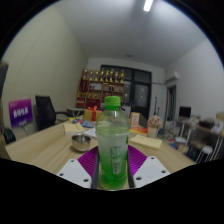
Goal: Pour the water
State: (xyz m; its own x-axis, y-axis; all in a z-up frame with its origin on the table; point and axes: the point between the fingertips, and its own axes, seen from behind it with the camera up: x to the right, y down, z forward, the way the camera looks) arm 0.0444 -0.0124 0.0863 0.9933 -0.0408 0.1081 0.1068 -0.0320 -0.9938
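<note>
While I'm looking down the tongs [112, 176], the green bottle [112, 140] sits right between the two fingers, upright, green cap on top, label wrapped around the middle. The purple pads [88, 162] hug it on both sides and I can't spot any gap, so I'd call the tongs clamped on the bottle. Whether its base is touching the desk [45, 148] or lifted off, I honestly can't tell, the bottom is hidden down by the fingers. Just left of the bottle there's a small metal bowl [80, 142] on the light wooden desk. Further back, a heap of boxes and clutter [148, 125], a black office chair [44, 110] on the left, and a shelf [100, 88] full of stuff against the far wall.
</note>
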